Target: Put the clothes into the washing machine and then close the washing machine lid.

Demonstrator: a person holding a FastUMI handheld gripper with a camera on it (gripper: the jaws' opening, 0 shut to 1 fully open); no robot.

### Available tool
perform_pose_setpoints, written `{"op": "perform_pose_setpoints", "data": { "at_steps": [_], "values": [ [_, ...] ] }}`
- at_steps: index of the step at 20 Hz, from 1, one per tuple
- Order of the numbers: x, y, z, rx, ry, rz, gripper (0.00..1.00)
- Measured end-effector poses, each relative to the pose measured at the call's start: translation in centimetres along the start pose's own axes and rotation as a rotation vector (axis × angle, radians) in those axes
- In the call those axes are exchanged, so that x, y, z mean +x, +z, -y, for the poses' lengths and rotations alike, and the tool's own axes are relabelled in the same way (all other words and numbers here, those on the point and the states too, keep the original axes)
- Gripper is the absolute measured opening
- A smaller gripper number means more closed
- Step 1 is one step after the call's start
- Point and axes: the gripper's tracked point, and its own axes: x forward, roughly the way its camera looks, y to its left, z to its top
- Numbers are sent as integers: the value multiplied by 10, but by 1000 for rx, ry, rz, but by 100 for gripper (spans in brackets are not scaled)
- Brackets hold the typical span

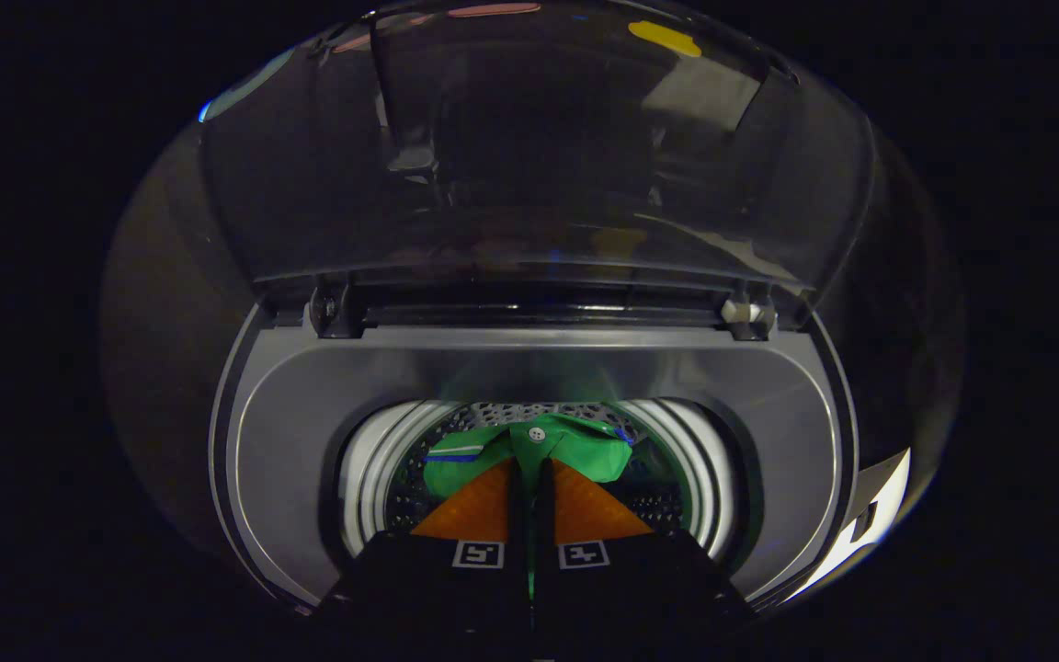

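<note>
The grey top-loading washing machine (309,478) carries the things, and its clear plastic lid (529,165) stands raised at the back. Inside its perforated metal drum (401,496) hangs a green cloth garment with a white button (585,450), which the gripper (530,460) pinches between its closed fingers.

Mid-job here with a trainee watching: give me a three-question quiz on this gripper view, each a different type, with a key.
1. True or false: the washing machine lid is closed.
2. Multiple choice: the gripper fingers are A) wide open over the drum, B) shut on the green garment, C) pressing the lid hinge.
3. Fill in: the garment hangs over the opening of the ____.

Key:
1. False: the lid stands raised behind the opening.
2. B: both fingers pinch the fabric, nearly together.
3. Drum: its perforated wall shows around and beyond the garment.
</note>
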Motion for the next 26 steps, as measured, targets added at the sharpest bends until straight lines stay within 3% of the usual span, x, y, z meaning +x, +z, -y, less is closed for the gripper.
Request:
{"op": "perform_pose_setpoints", "data": {
  "at_steps": [4, 5, 9, 19, 26],
  "values": [
    [7, -10, 2, -23, -1, -46, 10],
    [10, -11, 8, -34, -32, -55, 20],
    [7, -8, 10, 19, -24, -48, 99],
    [-36, 18, 21, 16, -25, 18, 99],
    [-107, 80, 20, 19, -30, 164, 99]
  ]
}}
